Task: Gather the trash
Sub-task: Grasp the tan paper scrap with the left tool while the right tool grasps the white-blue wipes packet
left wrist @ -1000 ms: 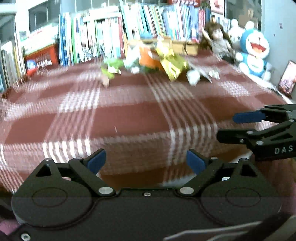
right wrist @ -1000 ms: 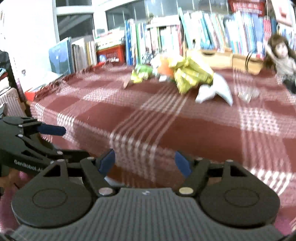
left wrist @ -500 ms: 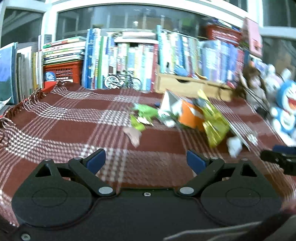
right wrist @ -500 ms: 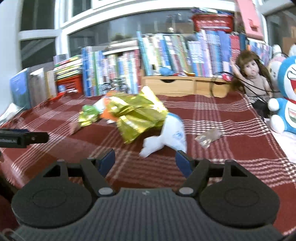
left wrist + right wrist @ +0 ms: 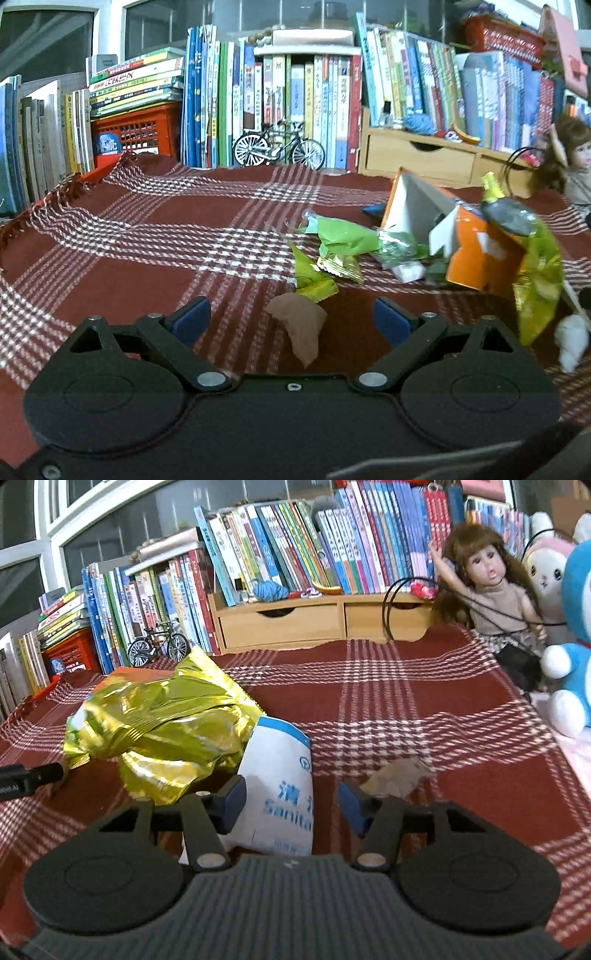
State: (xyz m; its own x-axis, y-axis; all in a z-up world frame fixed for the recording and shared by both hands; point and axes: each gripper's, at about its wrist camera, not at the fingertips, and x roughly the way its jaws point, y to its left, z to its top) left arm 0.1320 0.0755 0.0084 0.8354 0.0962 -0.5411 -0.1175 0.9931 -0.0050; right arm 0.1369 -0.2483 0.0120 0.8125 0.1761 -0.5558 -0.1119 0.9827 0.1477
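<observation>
Lying uncollected on the plaid cloth of the desk, all the trash remains, so the task looks barely begun. Left of the orange carton sit a brown scrap and green wrappers; the left hand-held gripper stands open around the scrap, touching nothing. Right of the carton come a yellow foil bag and a white sachet. The right hand-held gripper has just been narrowing its jaws, with the sachet between them but not yet pinched. Behind the carton, books and a toy bicycle line the room's back; a doll sits far right.
</observation>
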